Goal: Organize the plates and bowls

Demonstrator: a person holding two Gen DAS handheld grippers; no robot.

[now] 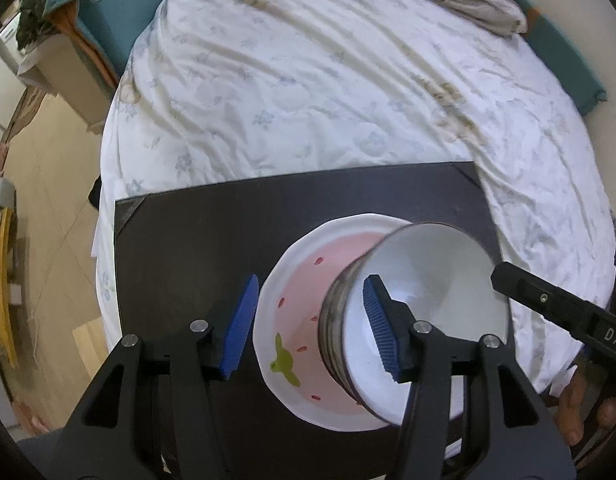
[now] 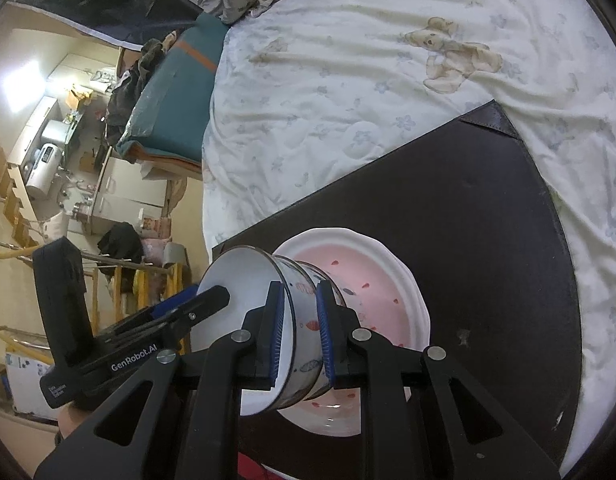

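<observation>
Left wrist view: the left gripper (image 1: 308, 324) stands with its fingers wide apart, straddling the rim of the white bowl (image 1: 428, 280), which sits over the pink strawberry plate (image 1: 304, 300) on the dark mat (image 1: 188, 248). Right wrist view: the right gripper (image 2: 301, 332) is clamped on the bowl's wall, one pad inside, one outside; the bowl looks tilted on the plate, though fisheye distortion leaves that unsure, so I judge the right hand the one to seat it.

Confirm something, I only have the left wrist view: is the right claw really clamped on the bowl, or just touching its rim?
Observer: Clamped. The right claw has one pad inside the bowl and one outside, pinching its wall.
Operator: Just one plate underneath?
Observer: Looks like more. The right wrist view shows layered rims under the pink plate.
</observation>
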